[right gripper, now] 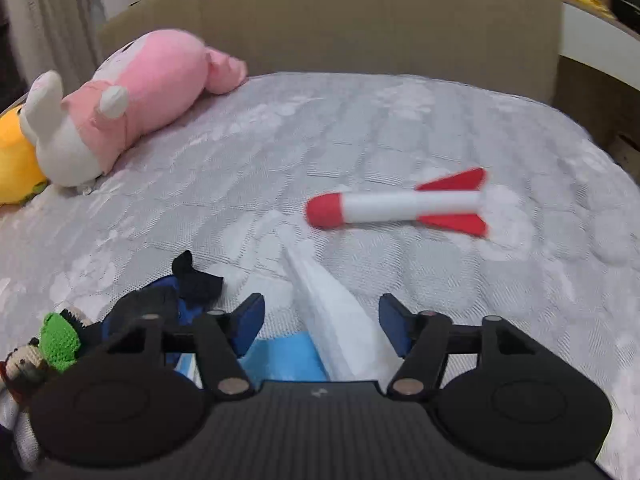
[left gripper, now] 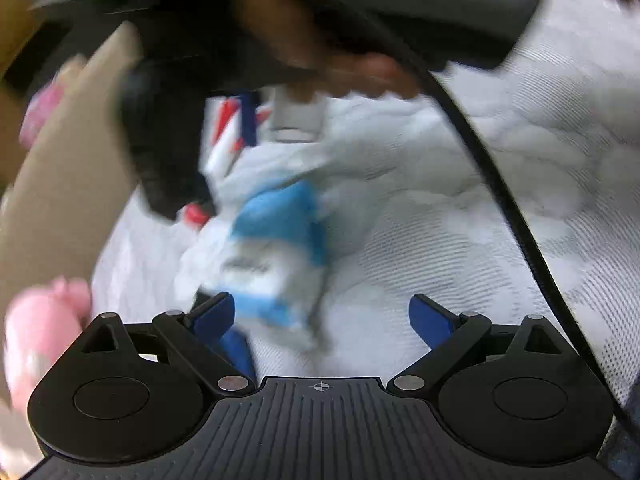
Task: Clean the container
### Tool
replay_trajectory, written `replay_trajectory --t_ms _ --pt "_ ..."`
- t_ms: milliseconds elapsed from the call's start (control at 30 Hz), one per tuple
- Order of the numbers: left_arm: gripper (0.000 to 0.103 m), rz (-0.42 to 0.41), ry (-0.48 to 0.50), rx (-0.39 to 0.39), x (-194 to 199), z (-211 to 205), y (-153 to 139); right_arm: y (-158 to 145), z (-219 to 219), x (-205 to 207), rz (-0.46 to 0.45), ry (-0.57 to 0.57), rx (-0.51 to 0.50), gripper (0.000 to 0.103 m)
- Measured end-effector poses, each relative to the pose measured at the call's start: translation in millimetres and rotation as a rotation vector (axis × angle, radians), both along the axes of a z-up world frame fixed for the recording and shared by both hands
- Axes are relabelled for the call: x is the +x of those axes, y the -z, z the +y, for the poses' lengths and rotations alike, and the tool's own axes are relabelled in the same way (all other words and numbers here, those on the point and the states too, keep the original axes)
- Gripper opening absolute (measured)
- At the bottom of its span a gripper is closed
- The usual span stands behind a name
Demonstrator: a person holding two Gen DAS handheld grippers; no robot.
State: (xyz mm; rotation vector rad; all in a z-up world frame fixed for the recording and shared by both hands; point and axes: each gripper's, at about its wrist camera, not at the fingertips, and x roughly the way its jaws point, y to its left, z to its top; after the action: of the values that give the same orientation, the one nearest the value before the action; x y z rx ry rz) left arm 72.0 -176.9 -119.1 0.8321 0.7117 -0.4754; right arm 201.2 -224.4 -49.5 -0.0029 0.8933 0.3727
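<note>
A blue and white wipe pack (left gripper: 276,256) lies on the white quilted mattress (left gripper: 460,240) just ahead of my open, empty left gripper (left gripper: 322,314). The view is blurred. My right gripper (right gripper: 322,320) shows in the left wrist view as a dark shape (left gripper: 168,136) above the pack. Its jaws stand open around a white wipe (right gripper: 332,316) that sticks up from the pack (right gripper: 280,356) below; the fingers do not touch it. A red and white toy rocket (right gripper: 400,204) lies on the mattress ahead; it also shows in the left wrist view (left gripper: 228,128).
A pink plush (right gripper: 148,92) and a yellow plush (right gripper: 16,152) lie at the far left by the beige headboard (right gripper: 360,20). Small crochet dolls (right gripper: 56,340) and a dark blue cloth (right gripper: 160,300) lie near left. A black cable (left gripper: 500,184) crosses the left view.
</note>
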Motion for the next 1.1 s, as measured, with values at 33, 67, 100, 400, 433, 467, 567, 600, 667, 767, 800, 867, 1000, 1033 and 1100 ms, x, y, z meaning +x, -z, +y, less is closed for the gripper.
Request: replay_trajectory --t_ms 33,67,100,400,433,467,567,600,667,767,800,867,1000,1033,1100 --pt "0.097 0.03 -0.047 -0.04 9 6 -5 7 3 7 0.018 -0.014 -0.005 0.066" --pt "0.097 0.051 -0.089 -0.074 18 13 -9 14 3 10 0.023 -0.009 -0.011 0.059" --pt "0.097 0.067 -0.129 -0.105 27 19 -13 21 1 13 0.024 0.007 -0.013 0.047" --pt "0.099 0.207 -0.703 -0.379 93 159 -69 -2 -34 -4 -0.098 0.142 0.112 0.008" --pt "0.099 0.199 -0.756 -0.368 99 170 -64 -13 -35 -10 -0.093 0.137 0.201 0.008" --pt "0.099 0.192 -0.79 -0.344 101 176 -60 -20 -35 -14 -0.053 0.126 0.313 0.009" --pt "0.1 0.179 -0.822 -0.323 105 182 -52 -7 -17 -21 0.198 0.074 0.602 0.009" --pt "0.1 0.172 -0.816 -0.327 103 180 -55 3 -4 -24 0.266 0.061 0.596 0.009" --pt "0.1 0.151 -0.784 -0.319 100 173 -59 18 18 -32 0.303 0.042 0.445 0.009" --pt "0.101 0.157 -0.71 -0.298 96 159 -55 25 25 -41 0.288 0.058 0.242 0.009" --pt "0.101 0.166 -0.686 -0.292 96 154 -52 24 19 -40 0.289 0.096 0.231 0.009" --pt "0.101 0.179 -0.643 -0.278 97 146 -49 18 7 -40 0.263 0.158 0.204 0.009" --pt "0.101 0.222 -0.599 -0.294 101 136 -43 9 -13 -44 0.189 0.245 0.108 0.009" --pt "0.101 0.243 -0.591 -0.31 103 135 -41 8 -18 -44 0.184 0.267 0.1 0.009" --pt "0.101 0.29 -0.58 -0.338 107 134 -35 10 -30 -43 0.204 0.313 0.147 0.009"
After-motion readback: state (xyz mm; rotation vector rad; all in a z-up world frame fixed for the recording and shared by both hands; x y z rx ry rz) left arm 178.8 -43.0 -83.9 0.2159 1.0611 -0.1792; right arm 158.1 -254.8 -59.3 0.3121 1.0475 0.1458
